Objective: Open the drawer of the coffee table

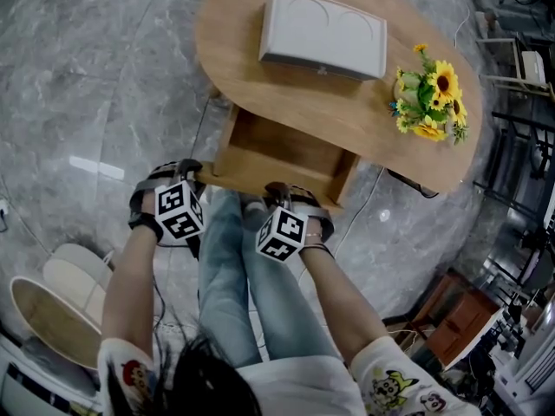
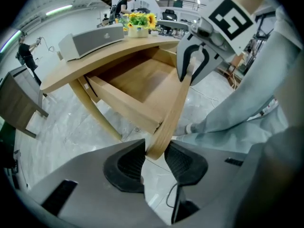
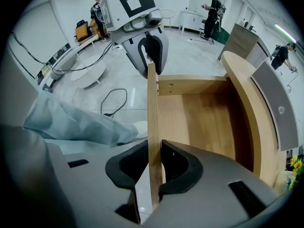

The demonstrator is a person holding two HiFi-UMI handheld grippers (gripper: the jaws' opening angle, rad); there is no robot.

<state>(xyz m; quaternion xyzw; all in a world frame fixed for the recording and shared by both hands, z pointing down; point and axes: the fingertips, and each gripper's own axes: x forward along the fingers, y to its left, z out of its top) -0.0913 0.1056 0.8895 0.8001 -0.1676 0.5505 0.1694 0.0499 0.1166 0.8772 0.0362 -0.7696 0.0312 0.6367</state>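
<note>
**Inspector:** Largest item first.

**Onlooker:** The coffee table point(image 1: 234, 68), with an oval wooden top, on a grey marble floor point(image 1: 87, 76).

**Inspector:** And the drawer?

**Onlooker:** The drawer point(image 1: 282, 150) is pulled well out from under the top, toward the person's legs. Its wooden bottom is in plain sight.

**Inspector:** Items on the top?

**Onlooker:** A flat grey box point(image 1: 323, 33) near the middle. A small bunch of sunflowers point(image 1: 429, 94) sits toward the right end, well apart from it.

**Inspector:** The grippers?

**Onlooker:** Both are on the drawer's front panel point(image 3: 153, 113), pointing steeply down over its upper edge. The right gripper point(image 3: 152, 167) has the board pinched flat between both pads. The left gripper point(image 2: 153, 153) is clamped on the panel's left end corner. One pad plainly bears on the wood — the other appears to, though the angle there is poor.
</note>
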